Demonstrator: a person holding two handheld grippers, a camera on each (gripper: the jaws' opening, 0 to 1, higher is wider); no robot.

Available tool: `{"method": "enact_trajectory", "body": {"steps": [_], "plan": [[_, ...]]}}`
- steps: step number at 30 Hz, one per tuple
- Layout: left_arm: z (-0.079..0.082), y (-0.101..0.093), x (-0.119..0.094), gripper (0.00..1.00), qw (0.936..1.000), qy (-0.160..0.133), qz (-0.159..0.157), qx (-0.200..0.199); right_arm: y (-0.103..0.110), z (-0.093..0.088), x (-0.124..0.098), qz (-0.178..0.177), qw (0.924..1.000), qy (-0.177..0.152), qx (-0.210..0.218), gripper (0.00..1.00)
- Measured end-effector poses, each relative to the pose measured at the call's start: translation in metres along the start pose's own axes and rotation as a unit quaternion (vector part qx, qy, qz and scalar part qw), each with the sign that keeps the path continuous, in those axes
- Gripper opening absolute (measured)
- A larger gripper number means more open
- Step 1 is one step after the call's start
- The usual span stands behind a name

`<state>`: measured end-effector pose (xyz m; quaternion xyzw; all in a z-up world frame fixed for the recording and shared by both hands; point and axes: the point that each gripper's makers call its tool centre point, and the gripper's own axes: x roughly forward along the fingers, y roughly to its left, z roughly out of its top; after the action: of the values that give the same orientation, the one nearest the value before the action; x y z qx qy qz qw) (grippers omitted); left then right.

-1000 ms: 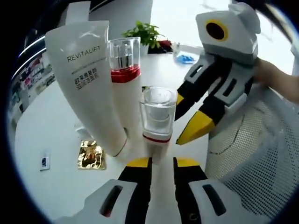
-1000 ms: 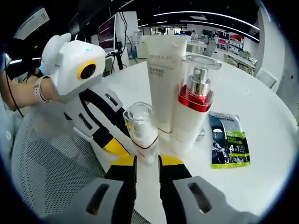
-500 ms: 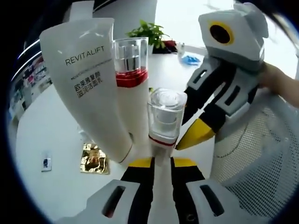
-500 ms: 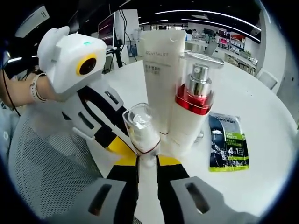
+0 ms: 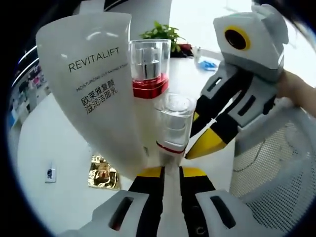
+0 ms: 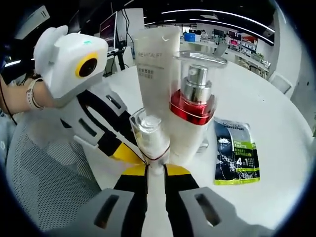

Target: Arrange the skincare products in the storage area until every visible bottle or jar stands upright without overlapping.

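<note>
A small white bottle with a clear cap (image 5: 174, 123) stands between my left gripper (image 5: 165, 173) jaws, which press its lower body. My right gripper (image 5: 200, 144) reaches it from the right, yellow tips at its base. Just behind it stand a pump bottle with a red band (image 5: 149, 74) and a leaning white REVITALIFT tube (image 5: 94, 84). In the right gripper view the same small bottle (image 6: 150, 133) sits in my right gripper (image 6: 155, 170), jaws close on it. The left gripper (image 6: 127, 154) touches it from the left. The pump bottle (image 6: 192, 113) and tube (image 6: 155, 59) rise behind.
All stands on a round white table (image 6: 276, 123). A green and black sachet (image 6: 234, 153) lies to the right, a gold sachet (image 5: 103, 173) and a small card (image 5: 49, 174) to the left. White mesh (image 5: 276, 187) lies beside the bottles. A potted plant (image 5: 160, 34) stands far back.
Both pairs of jaws have narrowed onto the small bottle. Both cameras have come closer, so the tube and the pump bottle loom larger.
</note>
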<state>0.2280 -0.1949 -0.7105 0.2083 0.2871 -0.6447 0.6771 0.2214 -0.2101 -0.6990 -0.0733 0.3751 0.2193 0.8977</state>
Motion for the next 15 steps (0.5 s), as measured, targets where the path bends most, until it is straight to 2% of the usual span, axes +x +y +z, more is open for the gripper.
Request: {"method": "enact_trajectory", "body": {"steps": [15], "plan": [[0.0019, 0.0026, 0.0017, 0.08, 1.0, -0.004, 0.0, -0.007, -0.0031, -0.0019, 0.0012, -0.003, 1.0, 0.0, 0.006, 0.12]]}}
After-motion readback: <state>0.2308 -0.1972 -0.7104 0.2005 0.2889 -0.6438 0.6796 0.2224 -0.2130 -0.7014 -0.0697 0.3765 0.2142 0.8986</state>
